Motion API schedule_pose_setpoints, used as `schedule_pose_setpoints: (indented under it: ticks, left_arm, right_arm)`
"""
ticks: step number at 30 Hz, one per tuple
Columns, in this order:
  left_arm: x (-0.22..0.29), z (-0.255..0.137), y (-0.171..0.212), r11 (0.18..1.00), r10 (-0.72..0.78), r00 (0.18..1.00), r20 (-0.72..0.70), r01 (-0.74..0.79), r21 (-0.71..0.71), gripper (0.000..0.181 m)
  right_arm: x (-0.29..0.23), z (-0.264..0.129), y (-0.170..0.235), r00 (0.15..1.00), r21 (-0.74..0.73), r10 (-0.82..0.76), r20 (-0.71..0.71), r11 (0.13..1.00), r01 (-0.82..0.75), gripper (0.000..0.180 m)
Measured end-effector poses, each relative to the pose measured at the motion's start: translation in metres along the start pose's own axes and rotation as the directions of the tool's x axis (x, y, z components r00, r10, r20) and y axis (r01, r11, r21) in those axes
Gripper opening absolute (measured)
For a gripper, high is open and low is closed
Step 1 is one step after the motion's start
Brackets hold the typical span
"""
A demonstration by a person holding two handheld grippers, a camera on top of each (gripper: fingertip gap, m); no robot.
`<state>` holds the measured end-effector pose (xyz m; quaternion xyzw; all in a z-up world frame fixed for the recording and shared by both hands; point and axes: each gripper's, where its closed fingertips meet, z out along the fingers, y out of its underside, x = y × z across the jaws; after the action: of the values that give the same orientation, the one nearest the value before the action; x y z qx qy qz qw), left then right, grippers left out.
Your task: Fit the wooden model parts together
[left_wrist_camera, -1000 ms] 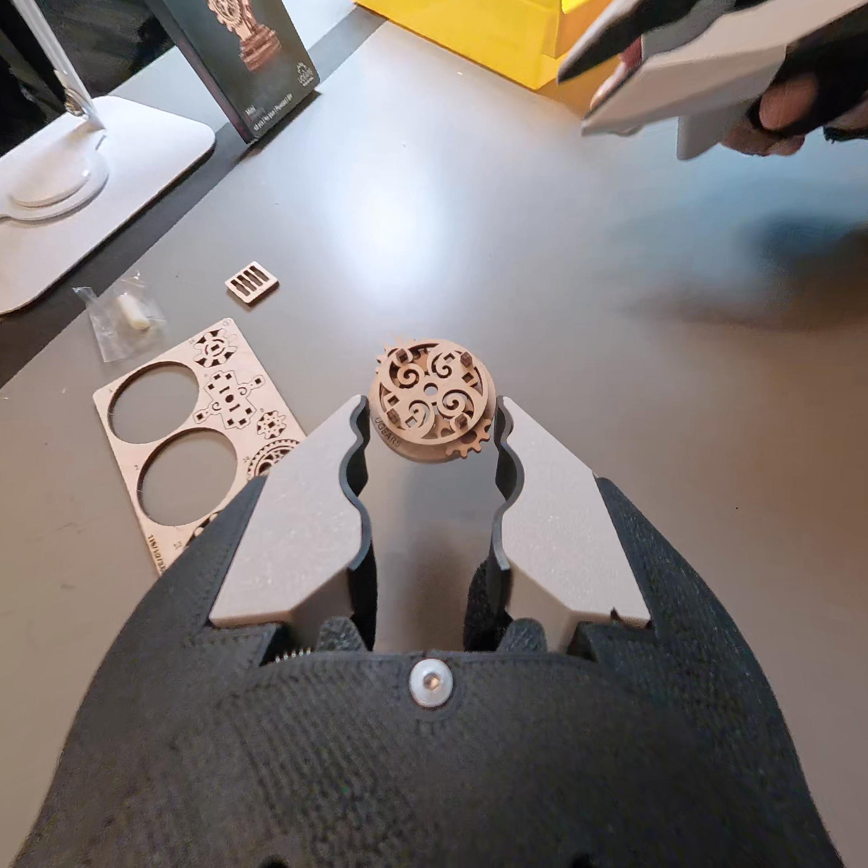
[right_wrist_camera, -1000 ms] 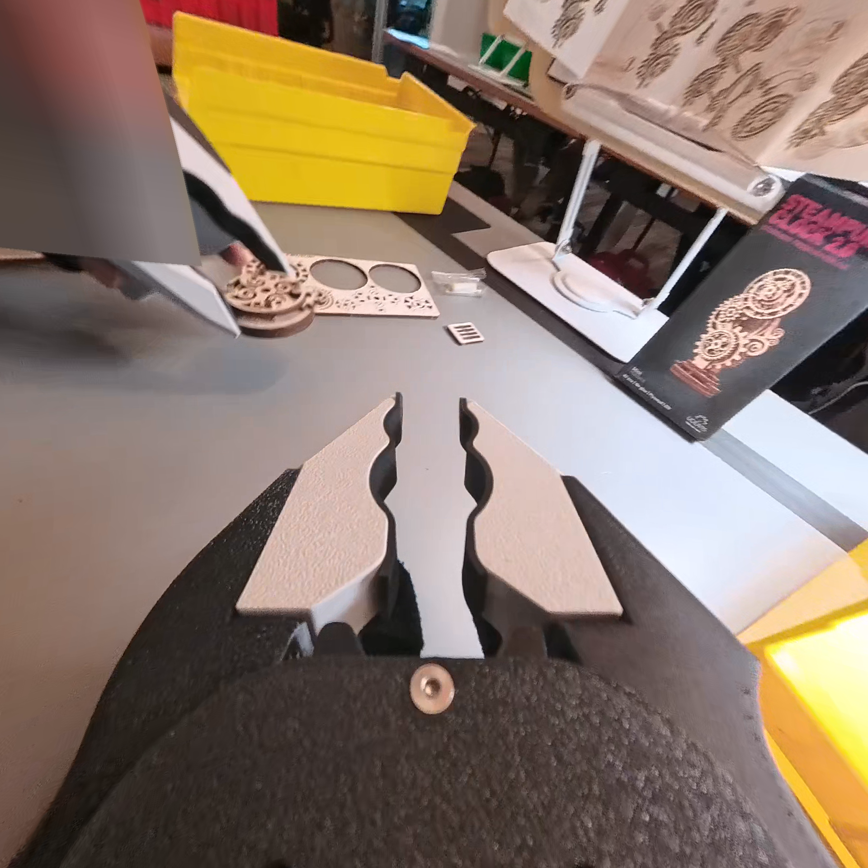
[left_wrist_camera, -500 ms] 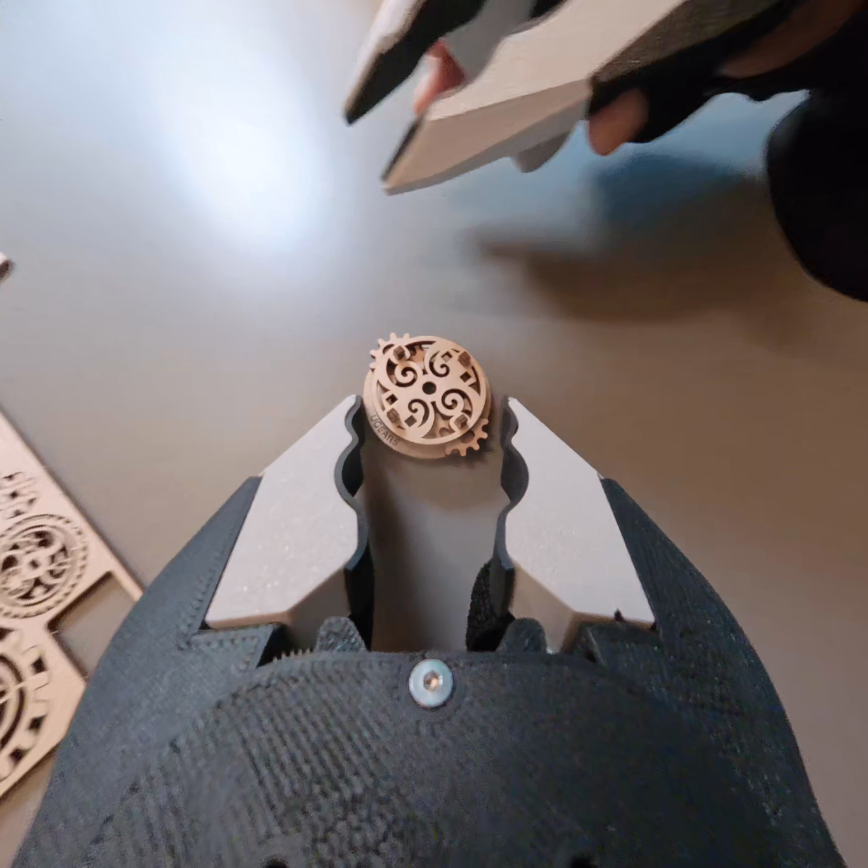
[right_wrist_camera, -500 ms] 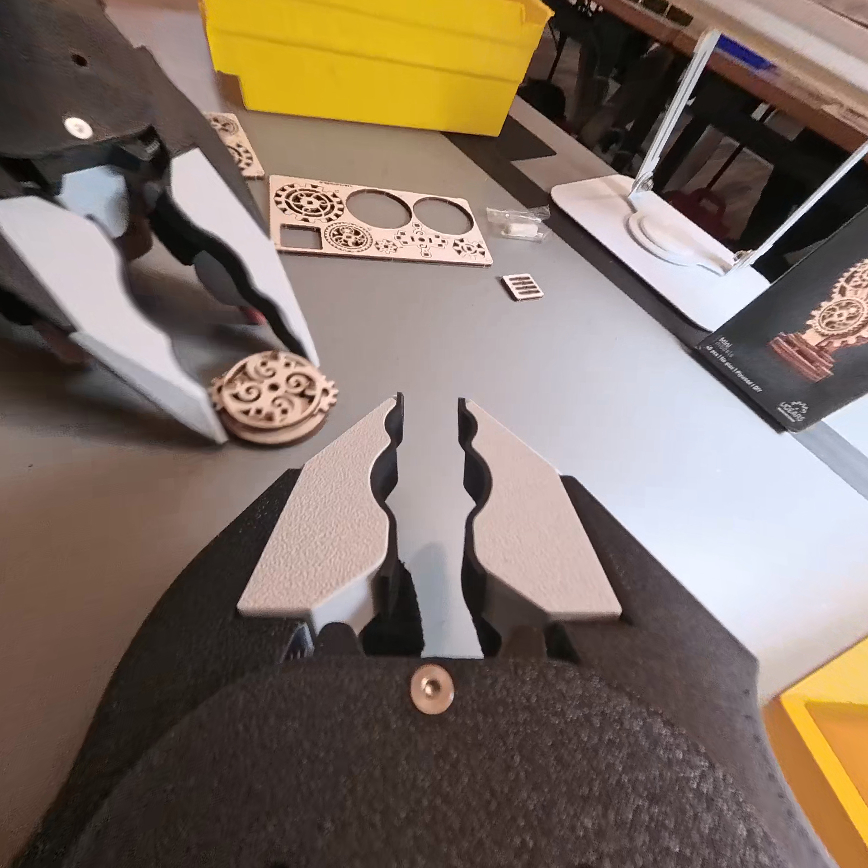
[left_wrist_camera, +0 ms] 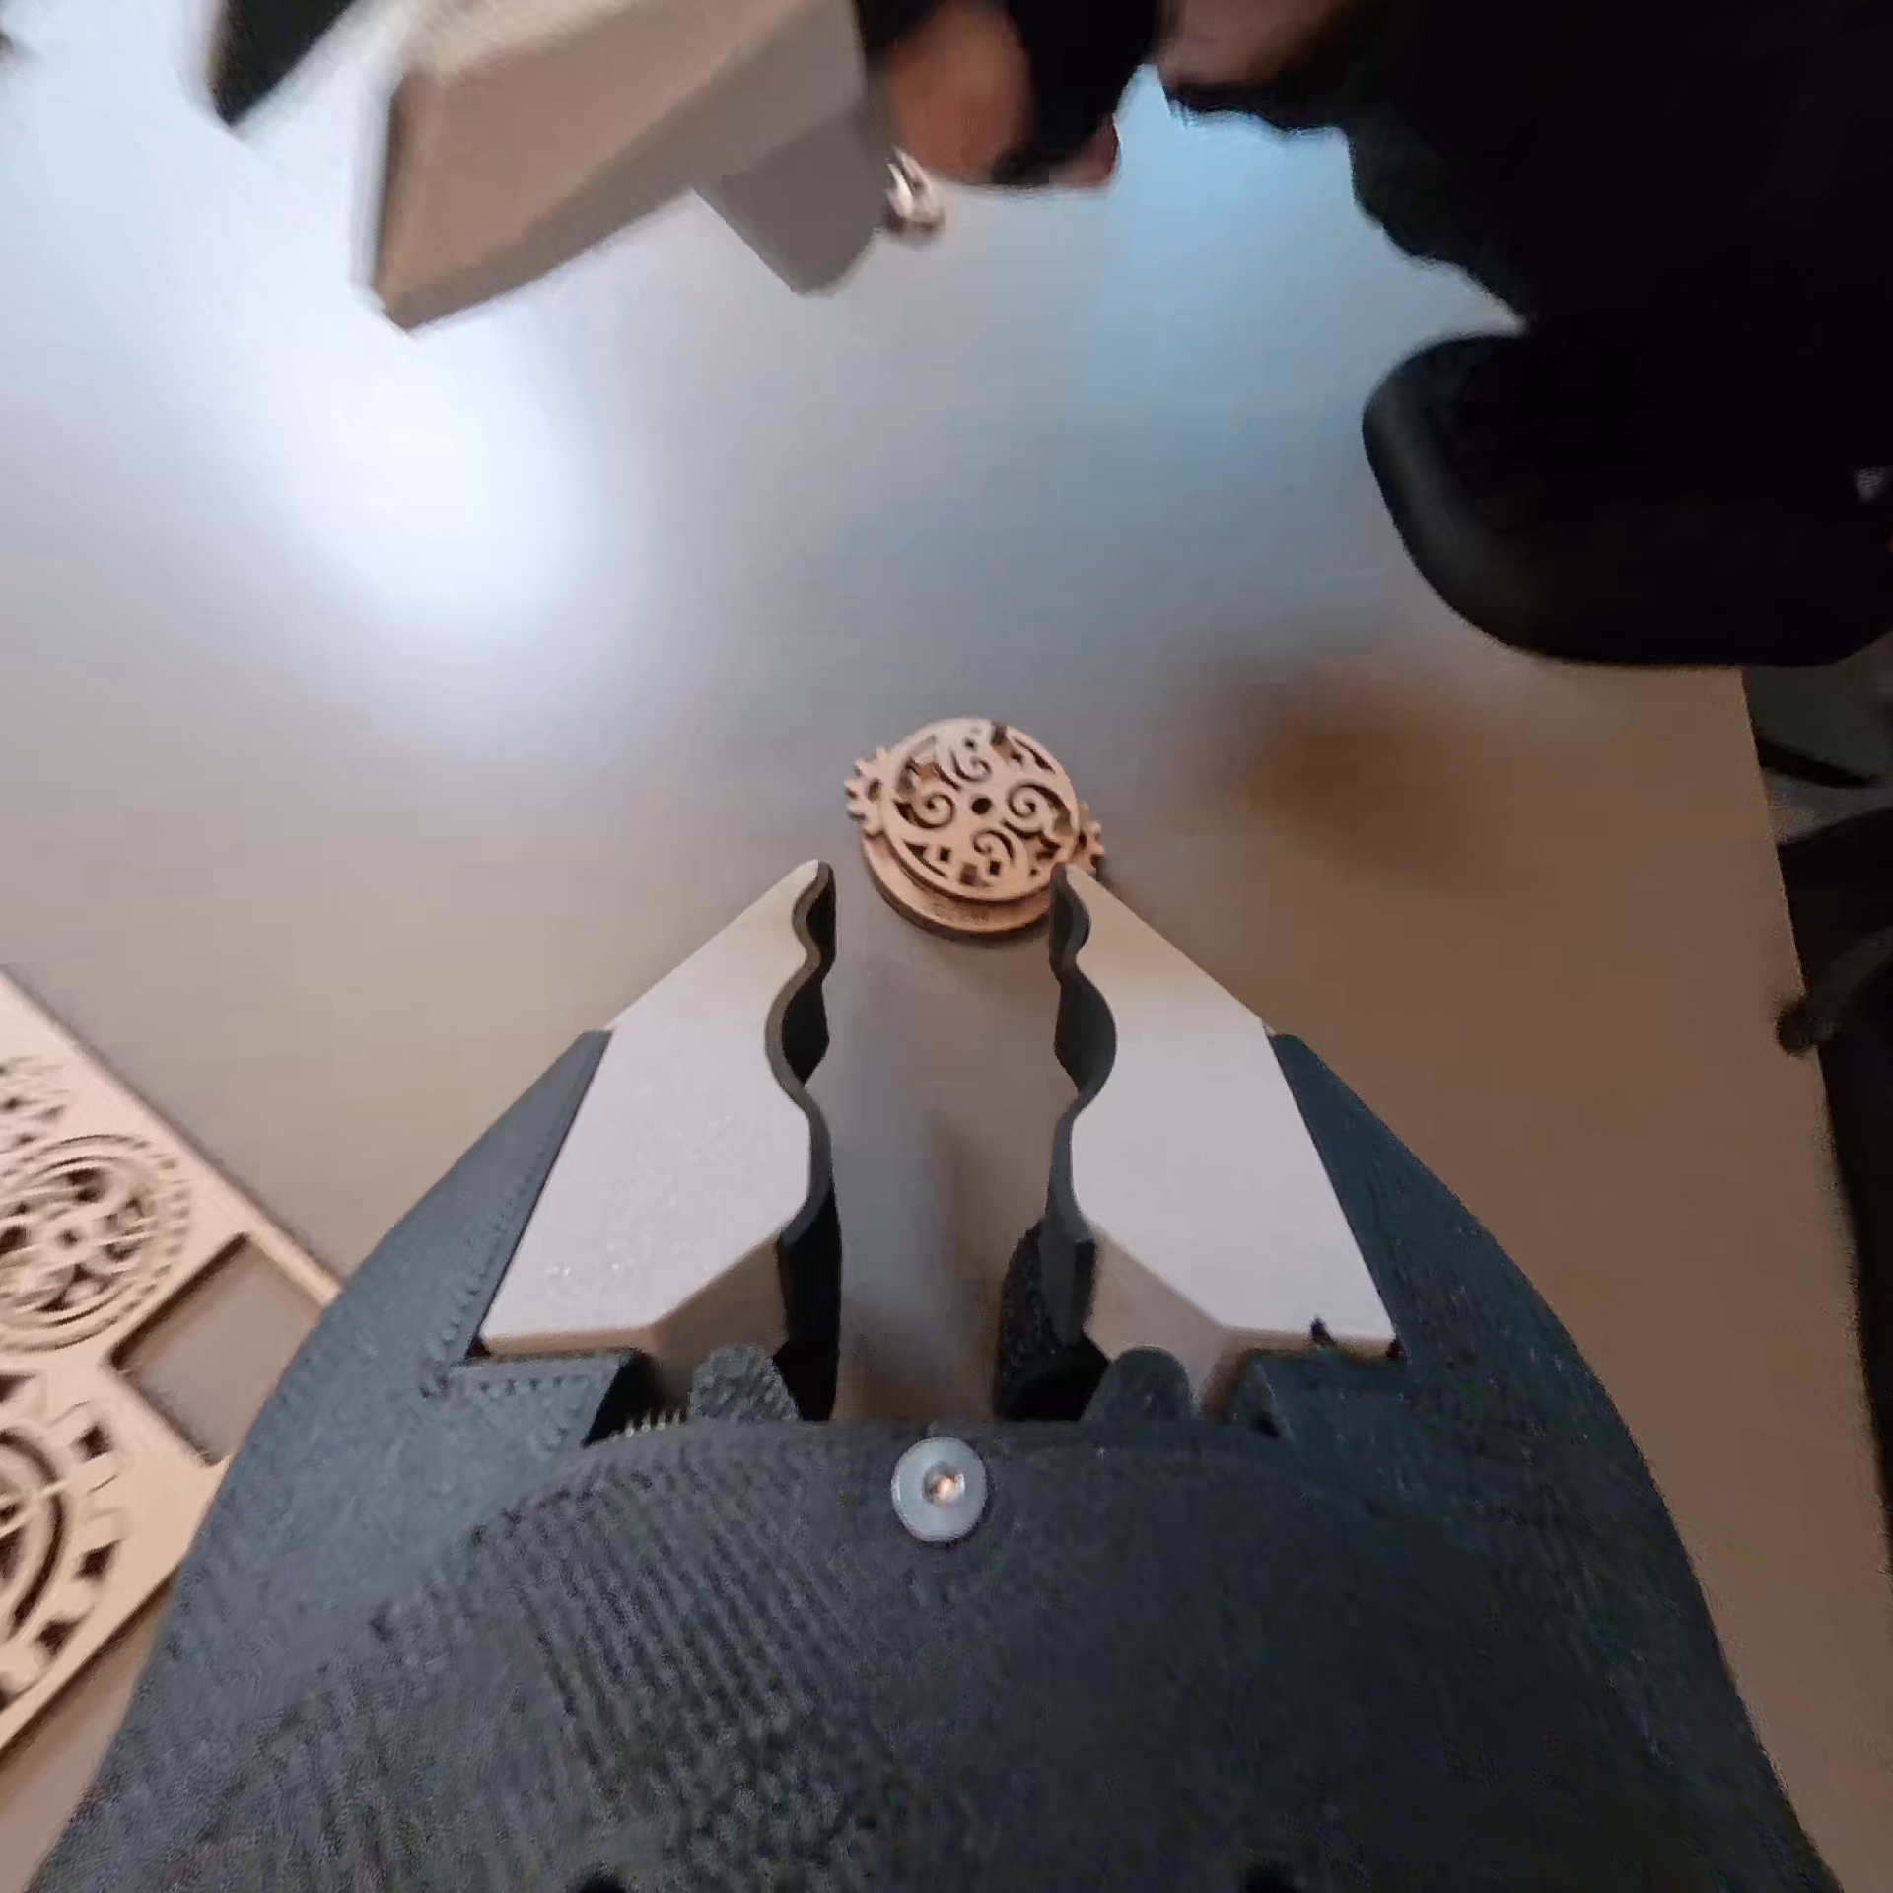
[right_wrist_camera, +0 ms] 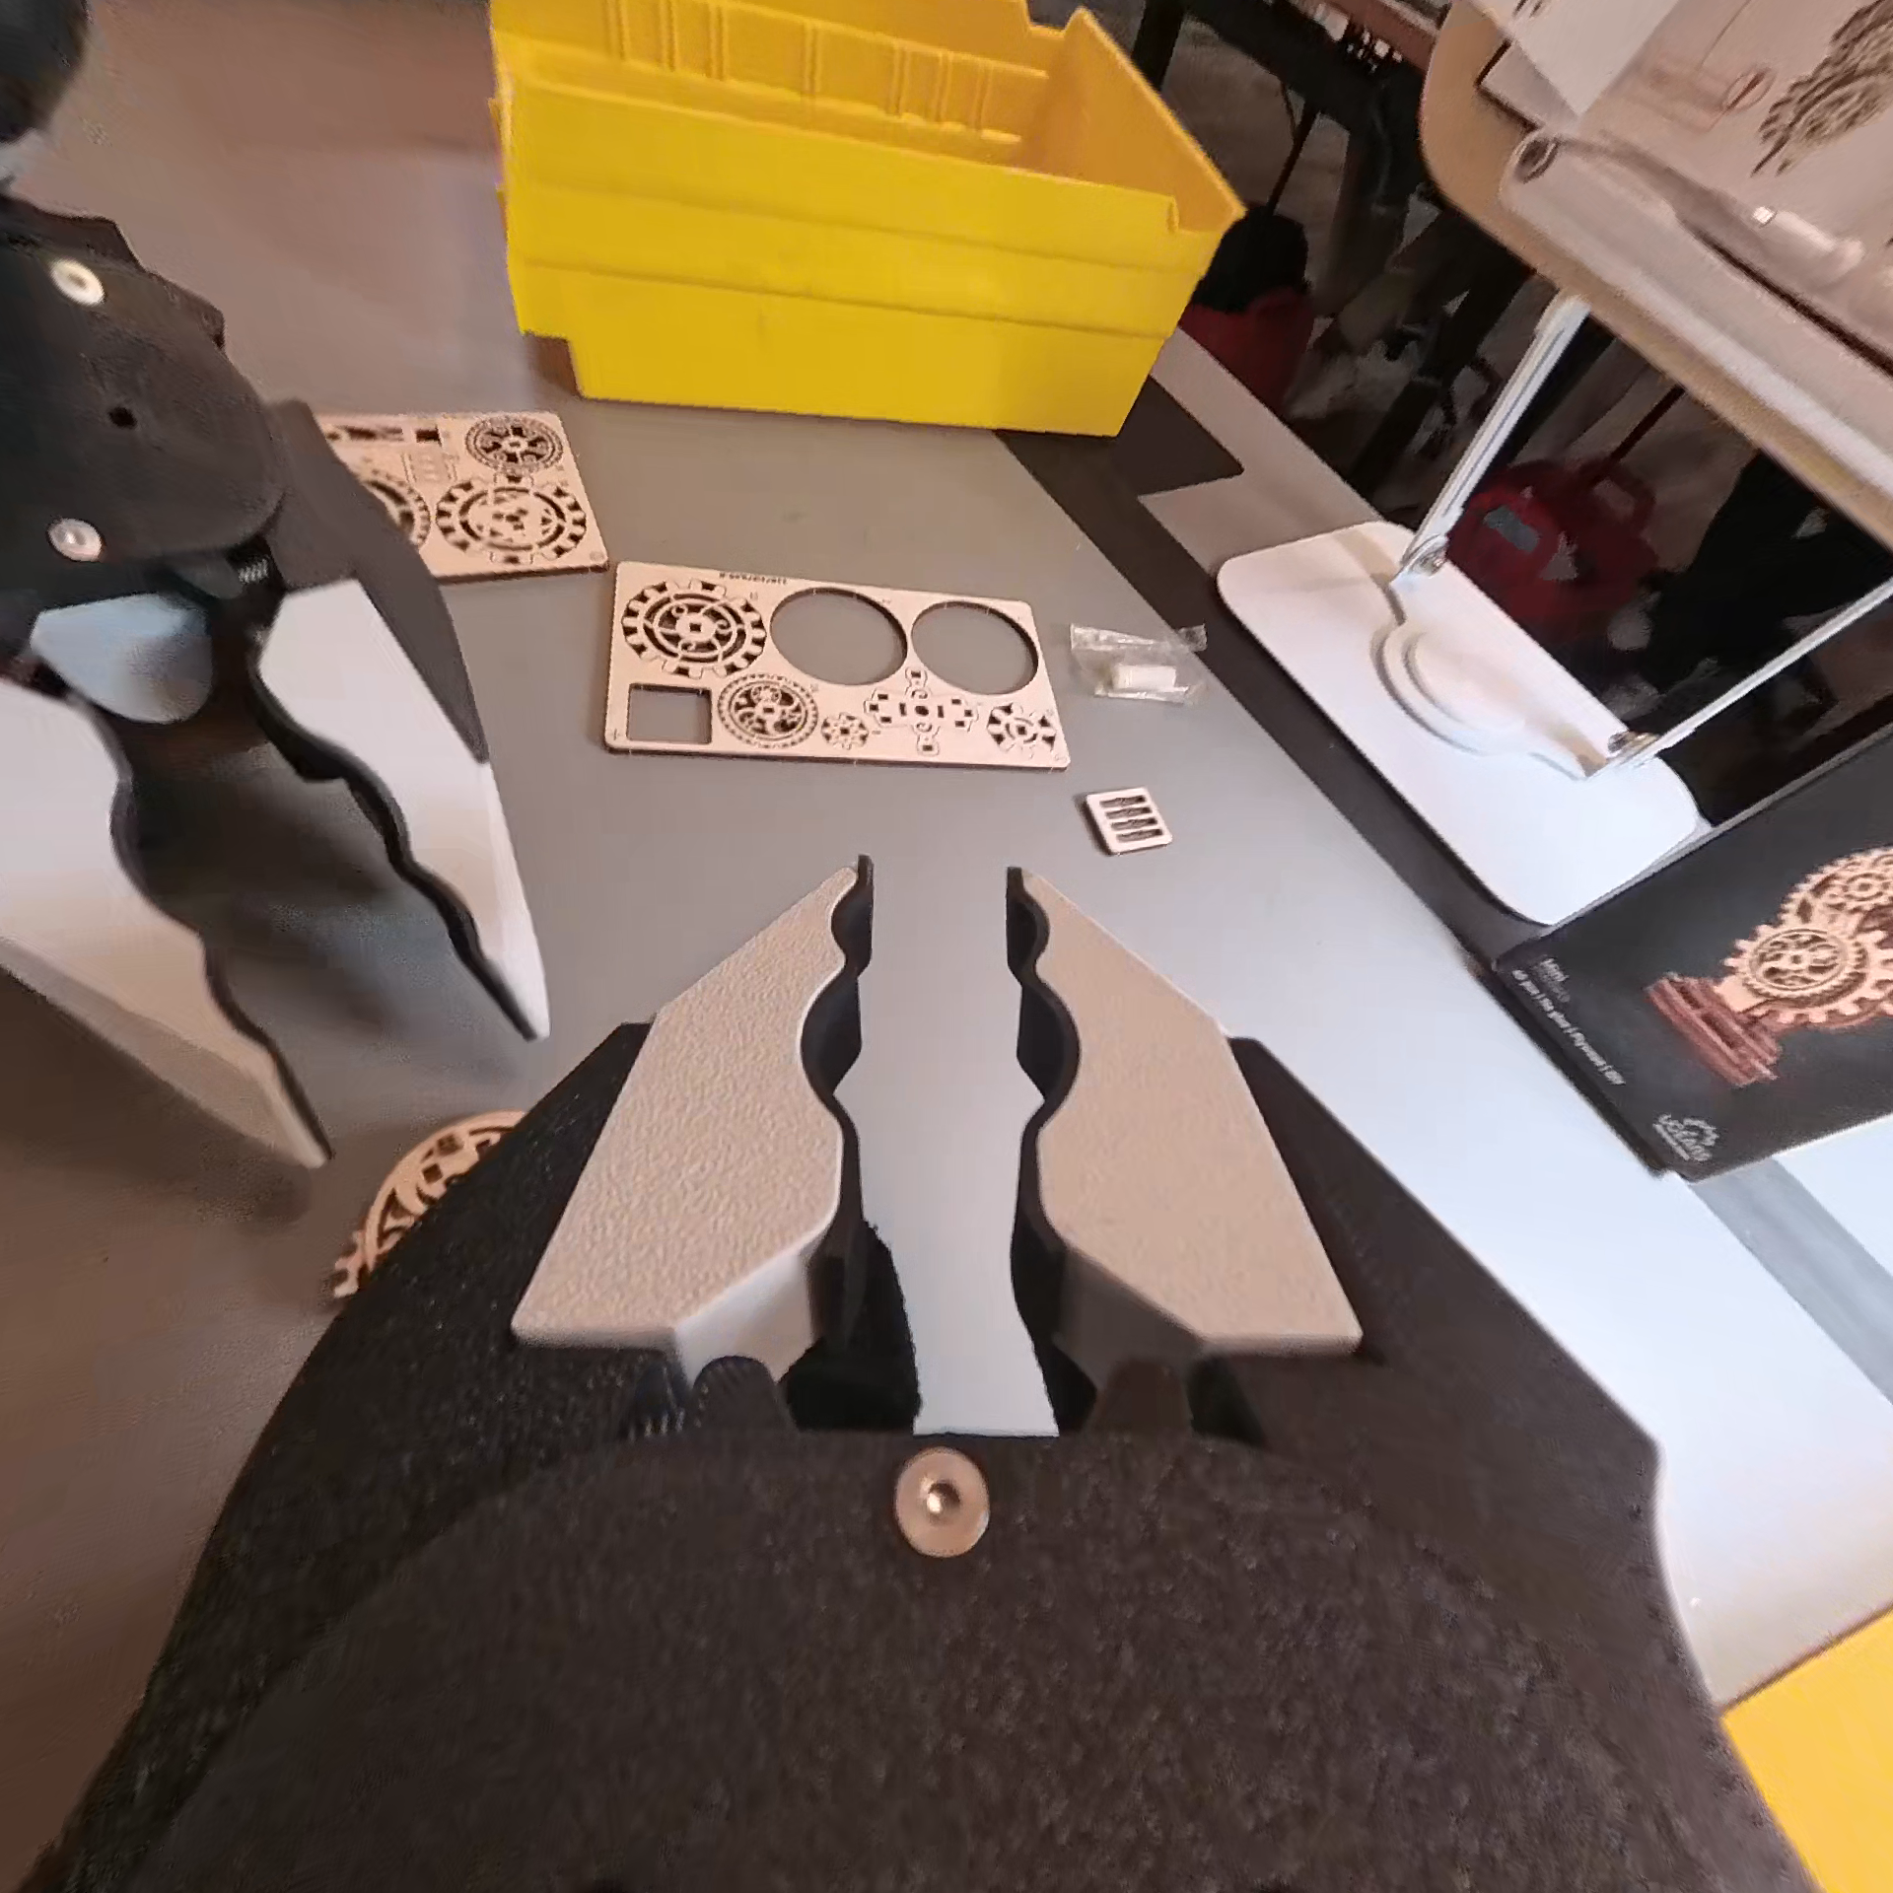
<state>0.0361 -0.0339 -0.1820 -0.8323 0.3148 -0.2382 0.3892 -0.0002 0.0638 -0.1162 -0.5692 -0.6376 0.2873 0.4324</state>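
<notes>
Left tongs (left_wrist_camera: 940,891): spread wide, gripping nothing, tips angled down toward the table (left_wrist_camera: 512,666). Disc (left_wrist_camera: 973,830): flat on the table just past those tips, its near edge between them. Right tip at or touching the rim, left tip clear of it. Probably posed this way to bracket the disc before closing on its edge, or to pin it while another part goes in. Stacked layers and gear teeth showing at the rim, so likely a sub-assembly already partly built.

Right tongs (right_wrist_camera: 937,881): narrowed to a slim gap, empty, raised above the table. Aimed far, toward the sheet (right_wrist_camera: 835,666) with two round holes and several gears still uncut. Judged to be reaching for the next part, with the narrow gap suiting thin, small pieces. Blurred in the left wrist view, so nothing finer readable there.

In the right wrist view, disc half hidden behind the tongs' black body at near left, left tongs standing over it. Second sheet (right_wrist_camera: 481,502) farther left. Small slotted piece (right_wrist_camera: 1127,819) loose on the table, just right of the aim line. Clear bag (right_wrist_camera: 1137,666) beyond it. Yellow bin (right_wrist_camera: 840,225) at the far edge, dark box (right_wrist_camera: 1741,983) propped at right.

Task judged mid-way: one assembly made, more parts waiting in the sheets.

Risk: thin rim slipping or tipping under a one-sided squeeze.
</notes>
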Motion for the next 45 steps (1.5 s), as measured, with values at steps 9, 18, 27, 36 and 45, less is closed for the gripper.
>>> schedule_pose_setpoints:
  ticks: [9, 18, 27, 36, 45]
  left_arm:
    - [-0.082, -0.091, -0.040, 0.940, -0.137, 0.918, 0.371, 0.003, 0.341, 0.049]
    - [-0.104, -0.134, -0.010, 0.917, -0.241, 0.837, 0.490, 0.032, 0.397, 0.056]
    - [-0.098, -0.107, 0.021, 0.959, -0.182, 0.825, 0.536, 0.028, 0.282, 0.032]
    - [-0.129, -0.090, 0.059, 0.973, -0.222, 0.810, 0.543, 0.215, 0.077, 0.069]
    - [-0.151, -0.063, 0.060, 0.927, -0.279, 0.775, 0.567, 0.372, -0.052, 0.098]
  right_arm:
    - [-0.002, -0.037, 0.008, 0.999, 0.025, 0.036, -0.036, 0.999, -0.035, 0.025]
    - [-0.006, -0.053, 0.032, 0.982, 0.202, 0.156, -0.109, 0.971, -0.132, 0.030]
    - [-0.005, -0.047, 0.043, 0.971, 0.258, 0.229, -0.068, 0.944, -0.204, 0.035]
    - [-0.027, -0.045, 0.035, 0.987, 0.259, 0.159, 0.021, 0.953, -0.159, 0.026]
    - [-0.036, -0.043, 0.035, 0.993, 0.241, 0.114, 0.030, 0.963, -0.118, 0.020]
